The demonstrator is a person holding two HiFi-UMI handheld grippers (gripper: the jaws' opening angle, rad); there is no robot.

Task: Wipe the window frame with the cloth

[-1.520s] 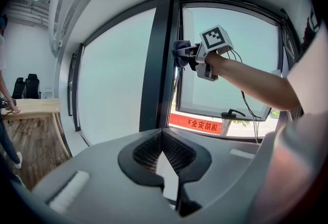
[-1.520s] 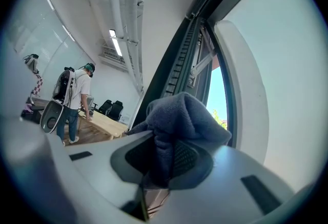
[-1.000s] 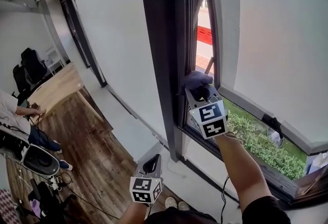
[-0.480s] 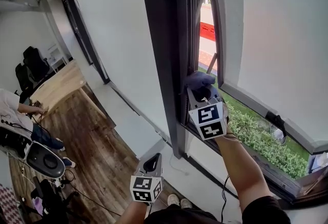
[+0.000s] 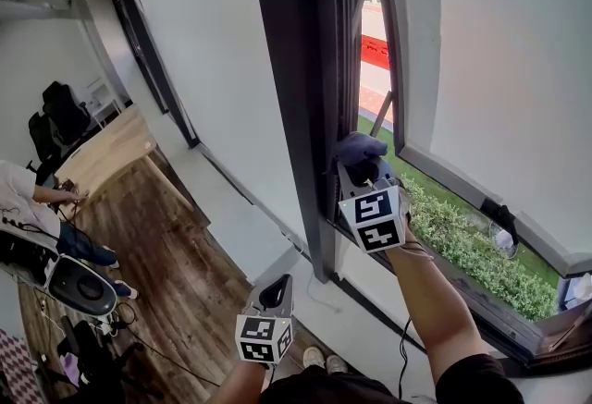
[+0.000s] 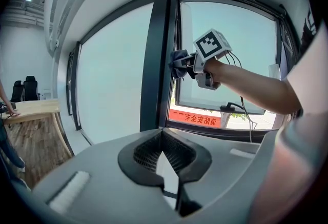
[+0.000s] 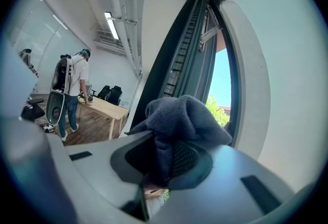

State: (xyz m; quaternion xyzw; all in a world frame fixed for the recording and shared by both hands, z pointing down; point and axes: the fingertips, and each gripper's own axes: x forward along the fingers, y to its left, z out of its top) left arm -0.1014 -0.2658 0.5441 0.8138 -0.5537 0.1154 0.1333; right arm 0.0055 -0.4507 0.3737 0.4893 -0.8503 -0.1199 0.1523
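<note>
My right gripper [image 5: 363, 169] is shut on a dark blue-grey cloth [image 5: 359, 150], which bunches over its jaws. The cloth presses against the inner edge of the dark upright window frame [image 5: 294, 97], just above the lower corner of the open sash. In the right gripper view the cloth [image 7: 180, 118] fills the jaws beside the frame's ribbed channel [image 7: 180, 64]. The left gripper view shows the cloth [image 6: 178, 62] against the frame post [image 6: 156, 59]. My left gripper [image 5: 275, 293] hangs low, away from the window, shut with nothing in it.
The open sash [image 5: 462, 69] tilts outward on the right, with a hedge [image 5: 462, 245] and a red banner [image 5: 375, 49] outside. A wooden desk [image 5: 102, 157], black chairs [image 5: 51, 120], a person [image 5: 37, 208] and cables on the wood floor [image 5: 176, 273] lie to the left.
My right gripper with the cloth has slid a little down along the frame. The left gripper has stayed where it was.
</note>
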